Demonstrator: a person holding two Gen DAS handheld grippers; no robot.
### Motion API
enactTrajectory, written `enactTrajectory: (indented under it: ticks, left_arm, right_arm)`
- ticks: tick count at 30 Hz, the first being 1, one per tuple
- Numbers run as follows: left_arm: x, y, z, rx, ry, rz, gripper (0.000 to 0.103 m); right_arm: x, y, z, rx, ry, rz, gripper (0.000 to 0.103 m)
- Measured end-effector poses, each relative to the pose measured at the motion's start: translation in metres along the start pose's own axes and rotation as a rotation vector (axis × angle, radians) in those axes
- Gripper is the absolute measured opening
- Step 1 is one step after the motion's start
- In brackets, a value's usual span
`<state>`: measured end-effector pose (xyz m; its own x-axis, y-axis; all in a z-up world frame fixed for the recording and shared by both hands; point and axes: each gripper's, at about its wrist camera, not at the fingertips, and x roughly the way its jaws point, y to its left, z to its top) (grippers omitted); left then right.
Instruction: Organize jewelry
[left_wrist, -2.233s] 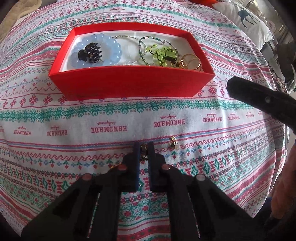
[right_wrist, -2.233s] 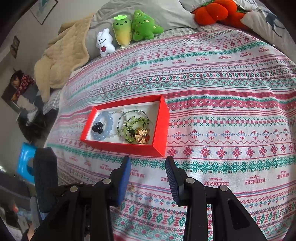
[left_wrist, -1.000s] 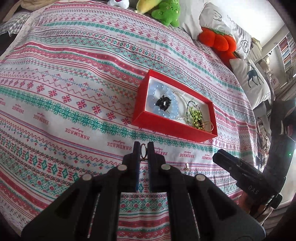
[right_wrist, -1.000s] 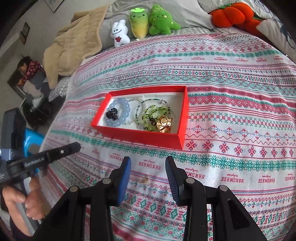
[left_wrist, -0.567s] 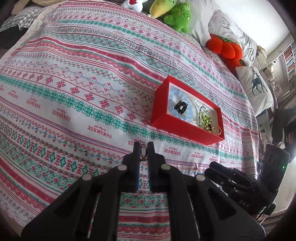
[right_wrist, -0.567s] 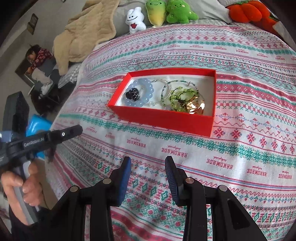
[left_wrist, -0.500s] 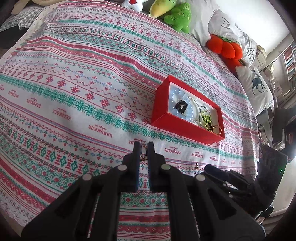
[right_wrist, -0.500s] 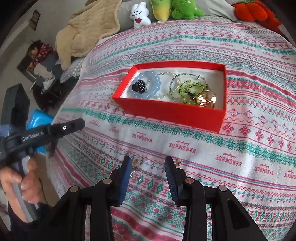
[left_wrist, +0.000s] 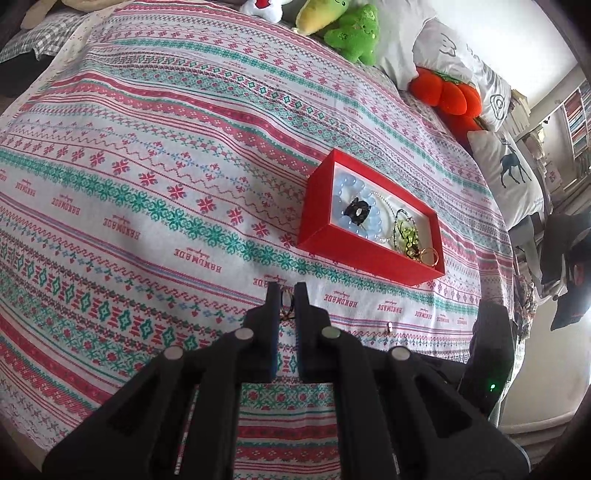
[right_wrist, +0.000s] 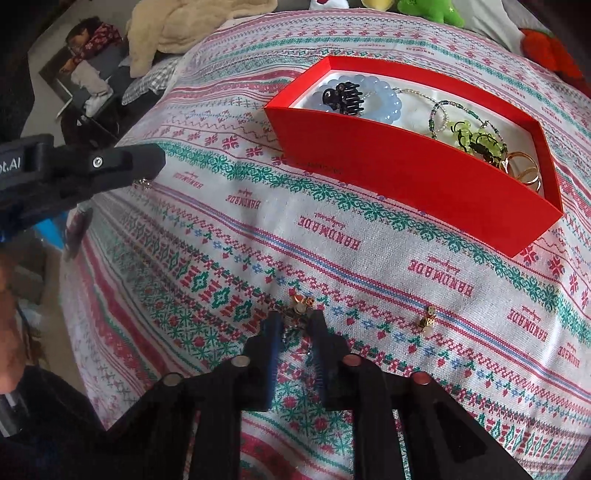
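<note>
Between the left hand-held gripper's (left_wrist: 287, 303) closed fingers sits a small ring (left_wrist: 286, 300), held above the bed (left_wrist: 147, 184) short of the red box (left_wrist: 369, 254). Right hand-held gripper (right_wrist: 295, 325), fingers apart, straddles an earring (right_wrist: 301, 306) on the bedspread. Next, I judge: close on it, carry both into the box.

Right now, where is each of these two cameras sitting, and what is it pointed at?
Left wrist: rides the left gripper, raised above the bedspread, facing the red box and pillows; its fingers pinch a small ring.
Right wrist: rides the right gripper, low over the bedspread, its open fingers straddling a small gold earring; the left gripper shows at left.
Shared: the red box, a second earring and the bedspread.
</note>
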<state>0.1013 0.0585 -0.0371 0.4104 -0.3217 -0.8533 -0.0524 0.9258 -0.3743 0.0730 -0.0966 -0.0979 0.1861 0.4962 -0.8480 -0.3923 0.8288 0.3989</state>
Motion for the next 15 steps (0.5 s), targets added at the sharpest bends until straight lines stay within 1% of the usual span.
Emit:
enactTrajectory:
  ticks: [1,4,7,12,15]
  left_arm:
    - [0.000,0.000,0.000,0.000,0.000,-0.002,0.008]
    - [-0.001,-0.002,0.001,0.004,0.000,-0.005,0.008]
    - [-0.002,-0.004,0.001,0.008,0.000,-0.012,0.008]
    - [-0.006,-0.006,0.001,0.010,-0.008,-0.023,0.008]
    - [-0.007,-0.007,0.001,0.010,-0.010,-0.026,0.008]
  right_arm:
    - [0.000,0.000,0.000,0.004,0.003,0.001,0.008]
    - [-0.001,-0.002,-0.001,0.022,0.011,0.006,0.006]
    - [-0.007,-0.011,-0.001,0.051,0.011,0.030,0.005]
    - [-0.014,-0.019,0.000,0.071,0.004,0.045,0.004]
    - [-0.017,-0.020,0.000,0.079,0.001,0.037,0.004]
